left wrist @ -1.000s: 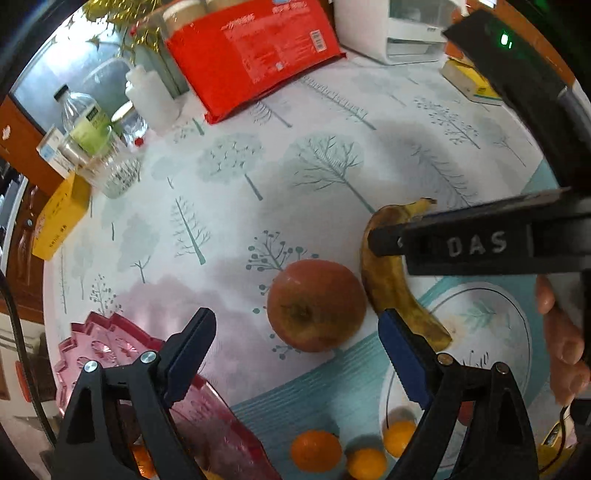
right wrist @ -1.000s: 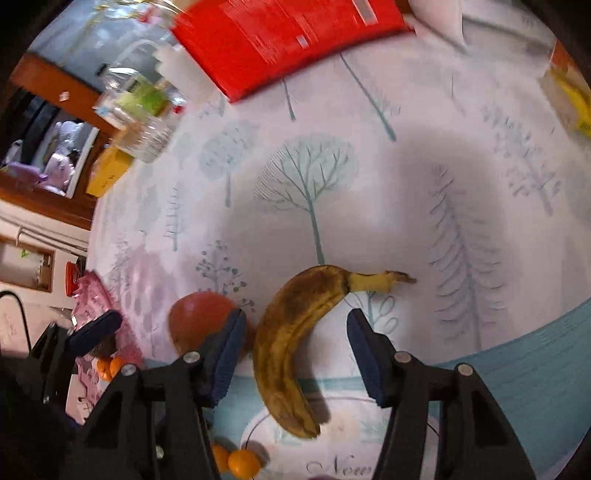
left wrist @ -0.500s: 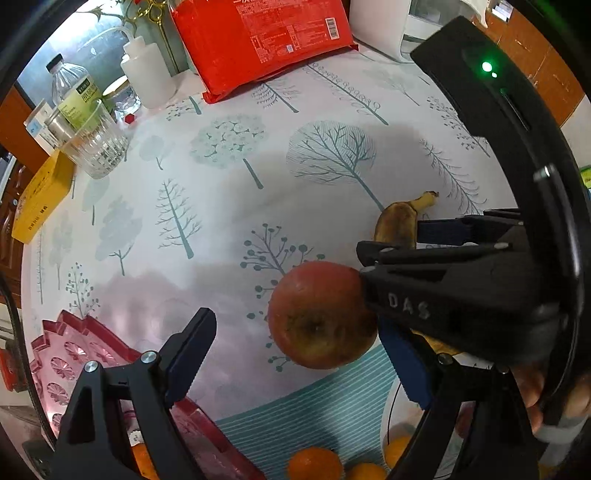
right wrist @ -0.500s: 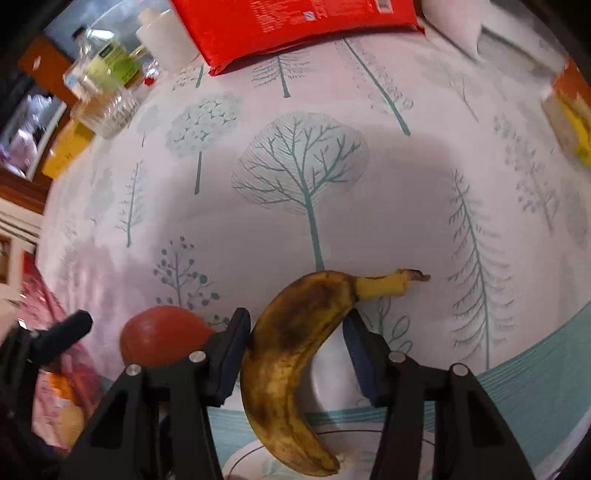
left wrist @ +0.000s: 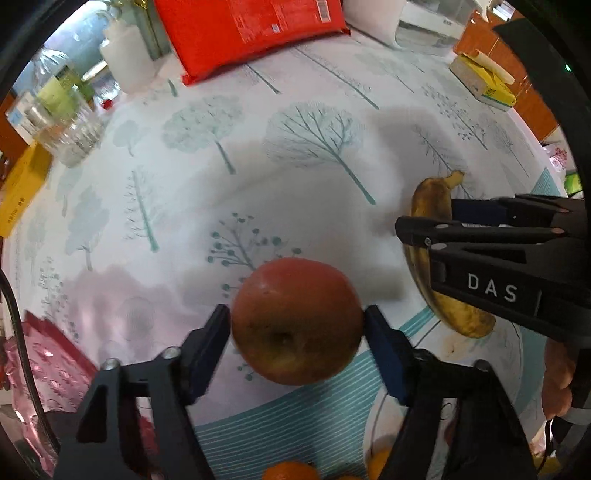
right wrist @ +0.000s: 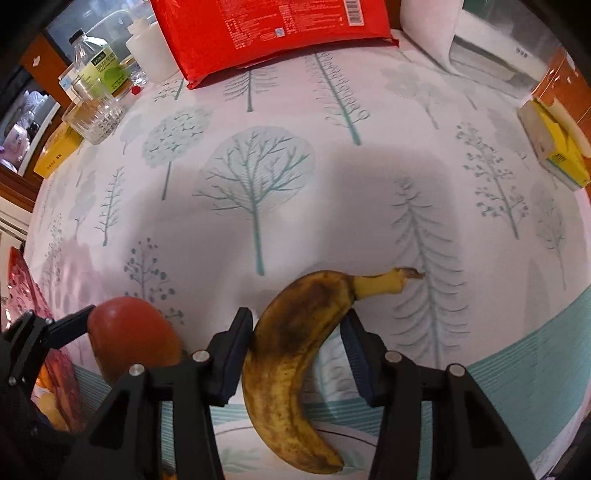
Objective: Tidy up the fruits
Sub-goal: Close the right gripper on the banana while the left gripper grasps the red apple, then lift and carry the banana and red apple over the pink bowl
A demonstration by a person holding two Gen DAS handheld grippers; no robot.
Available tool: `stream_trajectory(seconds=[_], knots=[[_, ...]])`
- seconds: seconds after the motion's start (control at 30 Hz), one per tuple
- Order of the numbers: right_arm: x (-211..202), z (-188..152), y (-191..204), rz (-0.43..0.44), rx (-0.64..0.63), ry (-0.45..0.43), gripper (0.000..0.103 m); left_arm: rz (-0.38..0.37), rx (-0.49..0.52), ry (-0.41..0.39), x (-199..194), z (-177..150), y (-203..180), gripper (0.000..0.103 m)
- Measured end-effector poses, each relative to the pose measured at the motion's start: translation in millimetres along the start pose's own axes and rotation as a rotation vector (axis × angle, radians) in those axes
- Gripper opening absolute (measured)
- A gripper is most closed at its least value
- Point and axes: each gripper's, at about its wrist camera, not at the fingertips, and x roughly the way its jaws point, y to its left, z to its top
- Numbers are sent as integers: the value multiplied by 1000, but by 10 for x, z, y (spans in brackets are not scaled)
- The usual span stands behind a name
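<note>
Tree-print tablecloth (right wrist: pixel 258 206): left gripper (left wrist: pixel 297 325) just closed, grasping apple (left wrist: pixel 295 321); right gripper (right wrist: pixel 295 347) clenched on banana (right wrist: pixel 291 354).

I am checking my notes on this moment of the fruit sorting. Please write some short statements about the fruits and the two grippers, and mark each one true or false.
1. The apple sits between the fingers of the left gripper. True; the jaws have just been closing on it.
2. The right gripper is around an orange. False: it is around the banana.
3. The banana is fresh green. False: it is yellow with large brown patches.
4. A red packet lies at the far side of the table. True.
5. The apple lies inside the pink tray. False: it is beside the tray, over the tablecloth.
</note>
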Motion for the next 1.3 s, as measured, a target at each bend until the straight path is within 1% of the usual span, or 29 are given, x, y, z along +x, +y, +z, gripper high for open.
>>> stream_trajectory(seconds=[0.23, 0.37, 0.4, 0.53, 0.6, 0.67, 0.83, 0.93, 1.03, 1.2, 1.3], knots=[[41, -18, 57, -34, -26, -1, 50, -2, -35, -5, 53, -7, 23, 69], [53, -27, 90, -58, -40, -1, 51, 12, -45, -20, 38, -12, 4, 69], [63, -32, 94, -61, -43, 2, 52, 20, -48, -23, 36, -14, -9, 69], [109, -48, 130, -64, -49, 2, 51, 42, -47, -35, 14, -22, -57, 69], [85, -63, 99, -31, -37, 0, 48, 41, -46, -48, -44, -36, -86, 68], [19, -109, 69, 14, -8, -8, 45, 36, -47, -63, -124, -68, -118, 68], [-272, -256, 43, 54, 13, -84, 42, 38, -80, -94, -329, -196, -124, 68], [-445, -350, 0, 82, 34, -113, 40, 46, -105, -120, -472, -294, -92, 68], [-616, -469, 5, 91, 48, -155, 39, 50, -134, -142, -643, -403, -57, 68], [-905, -609, 3, 124, 77, -204, 37, 56, -177, -192, -1029, -612, 58, 68], [-1126, -705, 67, 135, 69, -243, 36, 63, -193, -232, -1301, -762, 138, 68]])
